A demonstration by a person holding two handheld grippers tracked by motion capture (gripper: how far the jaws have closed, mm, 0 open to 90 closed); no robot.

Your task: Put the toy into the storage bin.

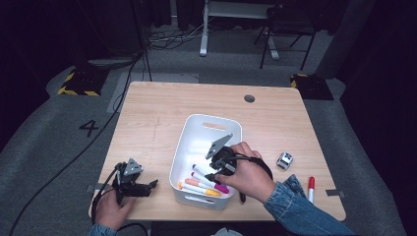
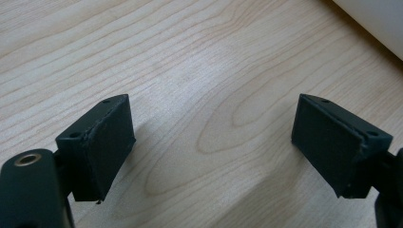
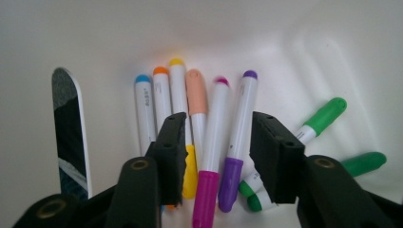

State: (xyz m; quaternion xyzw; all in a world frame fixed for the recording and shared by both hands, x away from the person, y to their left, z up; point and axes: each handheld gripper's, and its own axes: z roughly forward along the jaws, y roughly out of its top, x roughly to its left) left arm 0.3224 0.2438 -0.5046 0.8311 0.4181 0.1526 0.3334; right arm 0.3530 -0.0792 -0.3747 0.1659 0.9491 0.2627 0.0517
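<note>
- My right gripper (image 1: 212, 173) is down inside the white bin (image 1: 191, 129), its jaws partly open and straddling two markers with nothing clamped.
- In the right gripper view, the magenta marker (image 3: 212, 156) and the purple marker (image 3: 239, 142) lie side by side in the gap between the jaws, caps toward the camera at six o'clock, far ends toward twelve.
- The yellow-capped marker (image 3: 185, 142) runs under the jaw at nine o'clock; two green markers (image 3: 323, 116) lie beyond the jaw at three o'clock, angled away.
- I cannot tell whether I am placing or picking; I judge that one marker has just been let go, or is about to be taken.
- To do this cleanly I would keep the jaws level with the barrels, and if gripping, shift toward nine o'clock so one barrel alone sits between the pads.
- If withdrawing, I would lift straight up without dragging the purple cap.
- My left gripper (image 1: 149, 187) hovers over bare table (image 2: 199, 57) at the bin's eight o'clock in the high view, jaws wide apart and empty.
- A red marker (image 1: 311, 189) lies on the table at the bin's four o'clock, well apart from both grippers, likely next.
- A small grey block (image 1: 284, 160) lies at three o'clock.
</note>
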